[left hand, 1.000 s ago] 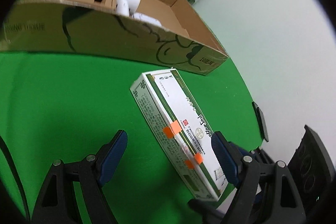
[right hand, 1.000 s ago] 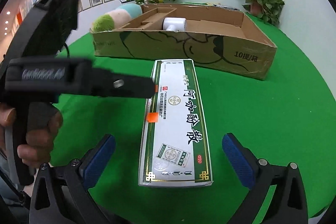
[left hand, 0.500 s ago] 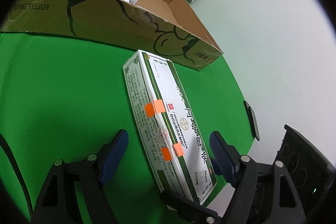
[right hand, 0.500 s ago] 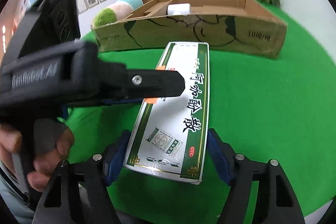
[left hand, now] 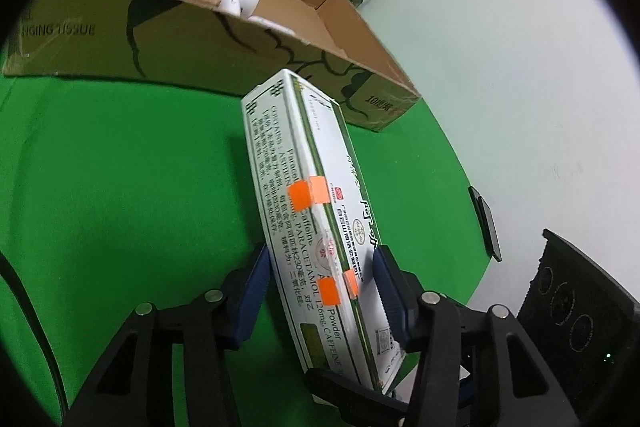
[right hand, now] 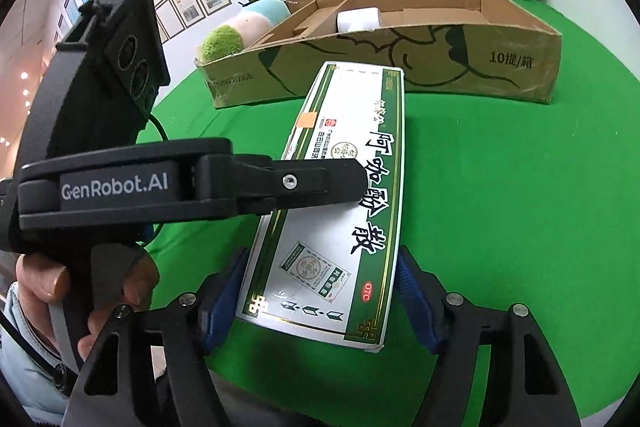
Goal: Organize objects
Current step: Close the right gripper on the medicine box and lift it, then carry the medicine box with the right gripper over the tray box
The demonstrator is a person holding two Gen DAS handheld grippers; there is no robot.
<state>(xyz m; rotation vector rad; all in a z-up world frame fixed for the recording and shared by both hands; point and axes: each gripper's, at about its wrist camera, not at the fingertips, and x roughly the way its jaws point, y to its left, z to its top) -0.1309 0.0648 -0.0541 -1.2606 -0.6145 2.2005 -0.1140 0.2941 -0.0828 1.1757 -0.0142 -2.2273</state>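
Both grippers clamp the med box (right hand: 344,203): right gripper (right hand: 316,297) w/ fingers across its width, left gripper (left hand: 320,291) pinching the thickness, bc it's long, prob headed for the cardboard box (right hand: 520,43).

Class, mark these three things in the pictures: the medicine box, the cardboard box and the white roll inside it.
medicine box (right hand: 352,195): right wrist view, middle of its printed top face.
cardboard box (right hand: 472,67): right wrist view, its printed front wall.
white roll (right hand: 357,19): right wrist view, its side.
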